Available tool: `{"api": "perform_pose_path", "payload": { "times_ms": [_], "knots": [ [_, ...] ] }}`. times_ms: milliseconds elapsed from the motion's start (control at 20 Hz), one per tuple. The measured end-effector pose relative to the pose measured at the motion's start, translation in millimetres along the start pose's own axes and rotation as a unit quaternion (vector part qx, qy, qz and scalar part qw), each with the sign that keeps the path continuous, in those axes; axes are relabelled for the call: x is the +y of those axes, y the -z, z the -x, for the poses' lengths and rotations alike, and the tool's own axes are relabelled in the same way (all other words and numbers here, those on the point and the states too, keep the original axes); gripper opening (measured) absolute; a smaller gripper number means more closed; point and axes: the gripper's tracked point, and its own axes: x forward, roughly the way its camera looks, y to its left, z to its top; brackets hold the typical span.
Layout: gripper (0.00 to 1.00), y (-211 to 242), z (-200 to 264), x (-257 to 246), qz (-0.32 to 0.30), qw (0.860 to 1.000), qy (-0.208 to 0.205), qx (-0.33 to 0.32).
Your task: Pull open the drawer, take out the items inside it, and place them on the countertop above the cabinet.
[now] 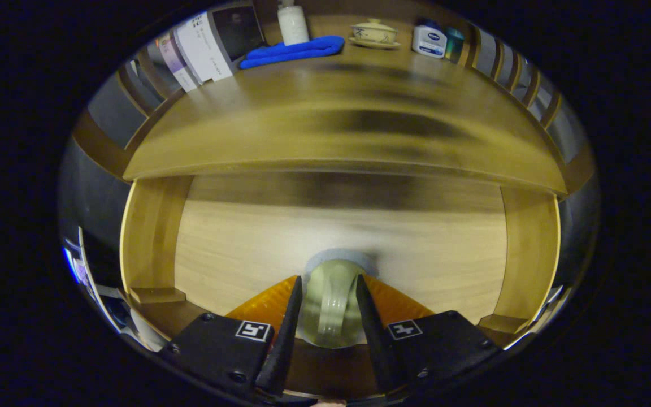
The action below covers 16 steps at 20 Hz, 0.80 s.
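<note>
Between the jaws of the gripper (pixel 328 305), in the gripper view, sits a pale green ceramic cup with a handle (pixel 332 302); both fingers (pixel 287 333) lie against its sides, so the jaws are closed on it. The cup is over the light wooden floor of the open drawer (pixel 246 249), near its front, with the drawer's side walls standing well apart to either side. Beyond the drawer runs the wooden worktop (pixel 348 124) of the cabinet, blurred across its middle. At the far edge of the worktop lies a folded blue cloth (pixel 294 51), with a white bottle (pixel 293 24) just behind it. To the right of the cloth stands a cream lidded bowl on a saucer (pixel 374 33), and further right a white-and-blue squat bottle (pixel 429 39) just beside a teal container (pixel 454 44). White printed cards (pixel 204 48) lean at the worktop's left corner.
</note>
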Motion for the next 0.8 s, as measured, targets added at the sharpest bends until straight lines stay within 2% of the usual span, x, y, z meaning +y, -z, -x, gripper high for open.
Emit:
{"api": "perform_pose_path", "payload": {
  "times_ms": [50, 150, 250, 450, 800],
  "knots": [
    [0.58, 1.3, 0.2, -1.6, 0.006, 1.0, 0.008, 0.003],
    [0.41, -5.9, -1.2, -9.9, 0.003, 0.999, 0.033, -0.011],
    [0.23, -3.7, -0.2, -10.4, 0.021, 0.999, 0.028, -0.008],
    [0.21, 0.3, 9.0, -14.6, 0.023, 0.999, 0.022, -0.01],
    [0.21, -25.6, 70.8, -21.6, 0.015, 0.998, 0.007, -0.064]
  ]
}}
